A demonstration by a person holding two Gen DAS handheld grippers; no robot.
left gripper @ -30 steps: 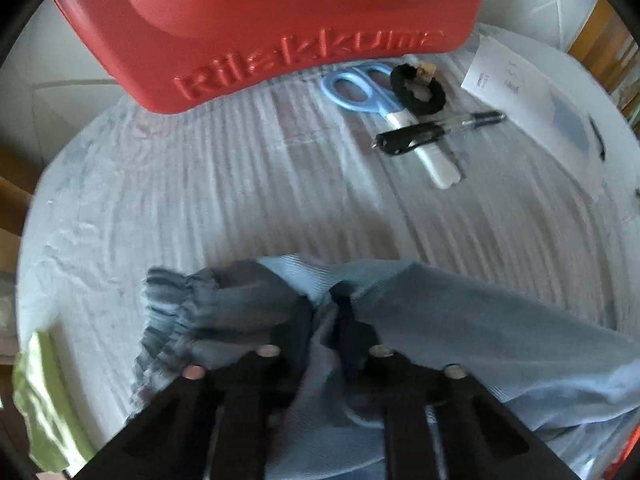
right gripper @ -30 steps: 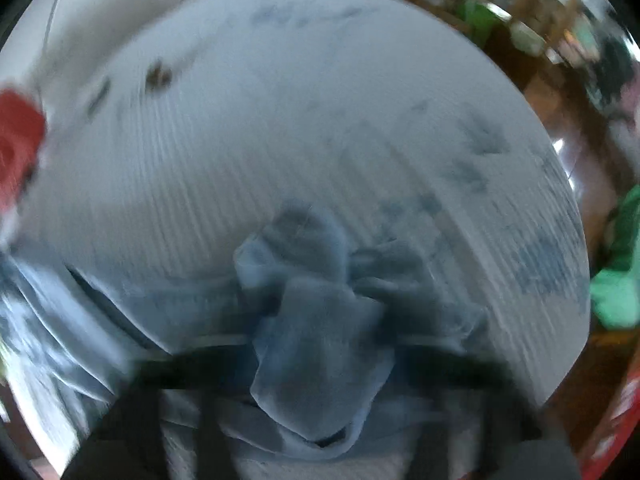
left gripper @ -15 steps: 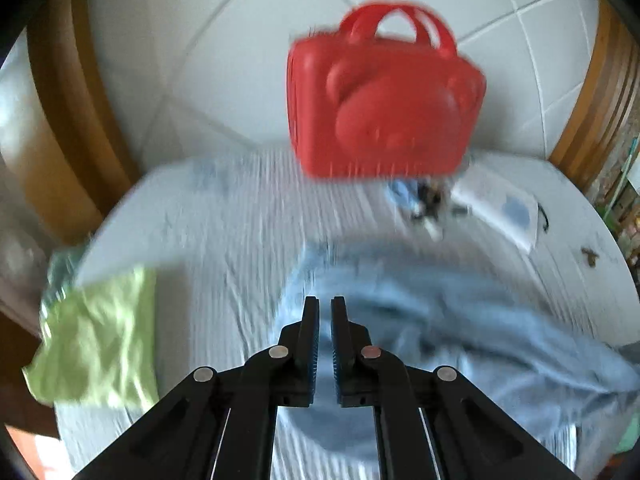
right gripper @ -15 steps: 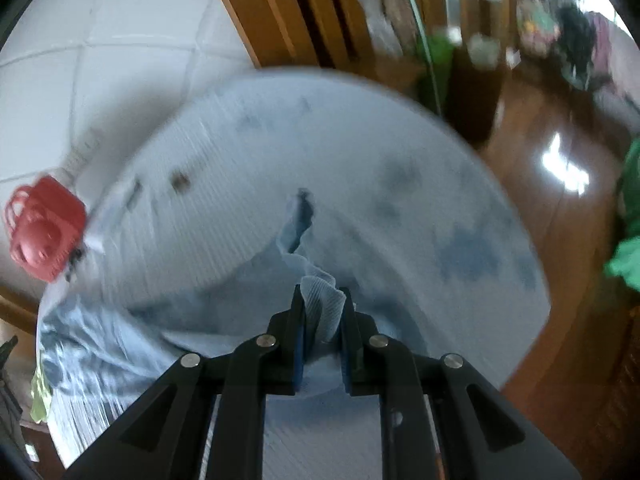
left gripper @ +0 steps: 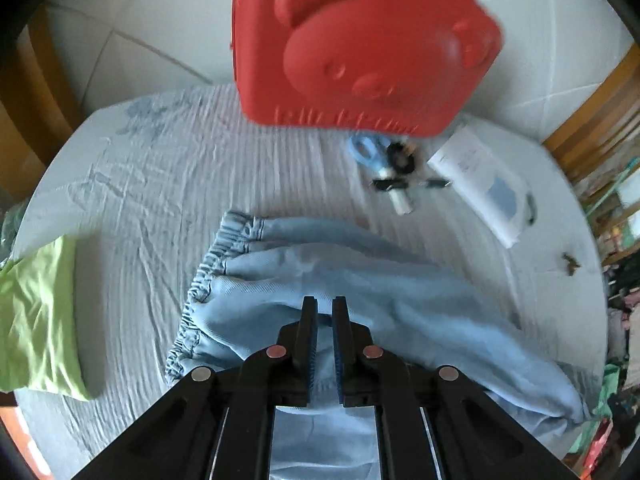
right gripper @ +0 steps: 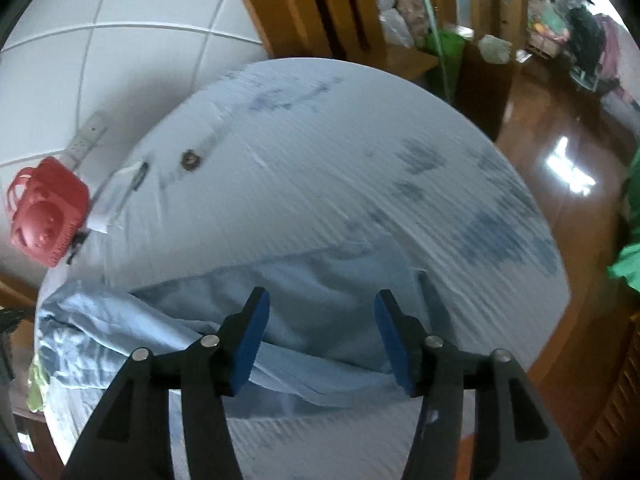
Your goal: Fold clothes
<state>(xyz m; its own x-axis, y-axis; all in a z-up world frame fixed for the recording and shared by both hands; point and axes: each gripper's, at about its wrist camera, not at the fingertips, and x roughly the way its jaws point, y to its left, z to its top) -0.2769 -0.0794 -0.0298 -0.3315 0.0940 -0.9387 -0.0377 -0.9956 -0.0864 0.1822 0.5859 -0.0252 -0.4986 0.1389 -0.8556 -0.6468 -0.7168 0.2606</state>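
1. Blue-padded jaws on my right gripper (right gripper: 322, 312) now stand wide apart with nothing between them; half a second ago they were pinched on a fold of the light blue trousers (right gripper: 304, 304).
2. My left gripper (left gripper: 324, 312) reads nearly closed, a narrow gap between the pads and no cloth in it, matching its state half a second ago; a second ago it was buried in the fabric.
3. I find the trousers lying released on the table, elastic waistband (left gripper: 208, 276) toward the left, legs running off right toward the table edge.
4. Surface: a round table under a pale, ribbed, wrinkled cloth (left gripper: 160, 184) with faint blue staining. White tiled wall behind; wooden frames at both sides.
5. Left wrist view alone shows detail at the far edge: a red bear-faced case (left gripper: 360, 44) standing upright, blue-handled scissors (left gripper: 366, 150), a black hair tie (left gripper: 402, 156), a pen (left gripper: 412, 184), a white booklet (left gripper: 480, 176), and a lime green garment (left gripper: 40, 312) at the table's left edge.
6. Right wrist view alone shows the glossy dark wooden floor (right gripper: 560, 128), clutter in the far room, and a green cloth (right gripper: 630, 256) at the right border. The red case appears small and distant there.
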